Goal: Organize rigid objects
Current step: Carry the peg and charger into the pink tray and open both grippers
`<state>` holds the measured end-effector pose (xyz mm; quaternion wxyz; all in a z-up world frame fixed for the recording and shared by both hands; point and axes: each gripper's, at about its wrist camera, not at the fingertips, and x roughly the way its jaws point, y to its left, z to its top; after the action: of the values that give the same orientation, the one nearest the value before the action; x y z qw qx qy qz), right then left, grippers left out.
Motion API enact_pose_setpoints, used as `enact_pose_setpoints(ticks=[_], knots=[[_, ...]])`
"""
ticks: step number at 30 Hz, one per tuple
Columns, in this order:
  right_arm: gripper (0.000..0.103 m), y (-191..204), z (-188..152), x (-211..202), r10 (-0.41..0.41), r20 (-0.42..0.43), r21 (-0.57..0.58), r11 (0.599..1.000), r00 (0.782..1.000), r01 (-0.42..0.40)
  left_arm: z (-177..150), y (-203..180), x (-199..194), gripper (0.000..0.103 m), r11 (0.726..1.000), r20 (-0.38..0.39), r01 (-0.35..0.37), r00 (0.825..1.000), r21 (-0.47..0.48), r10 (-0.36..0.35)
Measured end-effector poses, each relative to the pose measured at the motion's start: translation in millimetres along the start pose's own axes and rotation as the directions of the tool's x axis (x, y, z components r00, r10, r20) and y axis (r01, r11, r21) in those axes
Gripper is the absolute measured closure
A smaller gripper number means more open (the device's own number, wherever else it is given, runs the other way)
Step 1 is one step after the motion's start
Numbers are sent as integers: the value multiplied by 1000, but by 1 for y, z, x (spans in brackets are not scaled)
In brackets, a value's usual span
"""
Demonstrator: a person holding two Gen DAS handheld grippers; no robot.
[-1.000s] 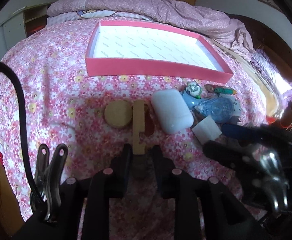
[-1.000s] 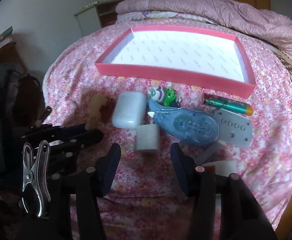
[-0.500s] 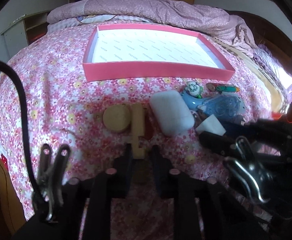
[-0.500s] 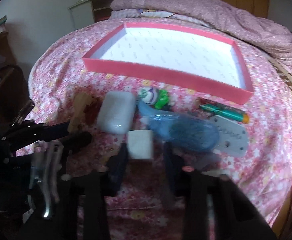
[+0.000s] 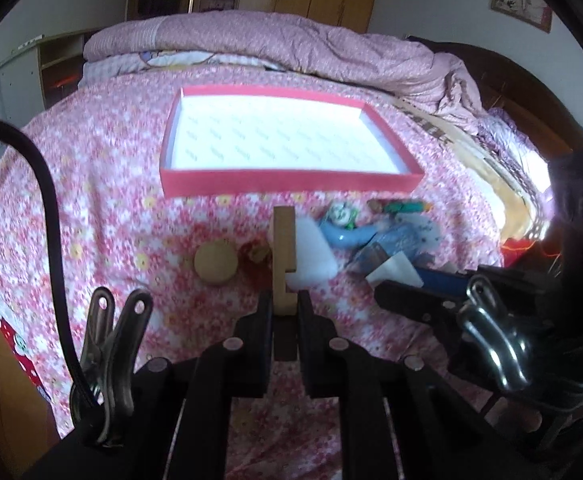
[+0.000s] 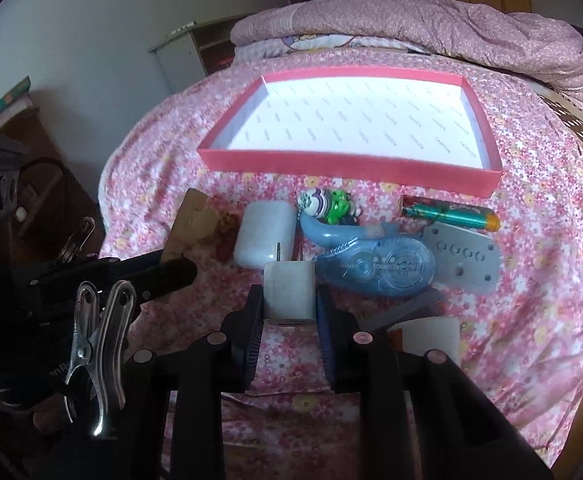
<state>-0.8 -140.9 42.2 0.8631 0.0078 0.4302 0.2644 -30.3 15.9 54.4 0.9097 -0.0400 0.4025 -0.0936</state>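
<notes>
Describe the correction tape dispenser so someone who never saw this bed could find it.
Start at the pink tray on the floral bedspread. In the row of small things just in front of it lies the correction tape dispenser. It alone is translucent blue and whale-shaped, with two round reels showing inside.

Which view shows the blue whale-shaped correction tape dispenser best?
The right wrist view: the blue whale-shaped correction tape dispenser lies whole and sharp, its wheels visible. In the left wrist view it is blurred, farther off, and partly hidden behind the white plug.

flowered bed (image 6: pixel 531 280) bearing pink tray (image 6: pixel 347 168)
</notes>
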Motion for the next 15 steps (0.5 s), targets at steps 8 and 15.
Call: enact_pose_setpoints(ticks=[8, 15], knots=[[77, -11, 21, -16, -23, 48, -2, 1000, 999, 23, 34, -3, -3, 92, 1000, 21, -5, 1000, 22, 4], [77, -36, 53, -25, -80, 89, 6, 997, 993, 80, 72, -2, 10, 92, 1000, 35, -19, 999, 23, 18]])
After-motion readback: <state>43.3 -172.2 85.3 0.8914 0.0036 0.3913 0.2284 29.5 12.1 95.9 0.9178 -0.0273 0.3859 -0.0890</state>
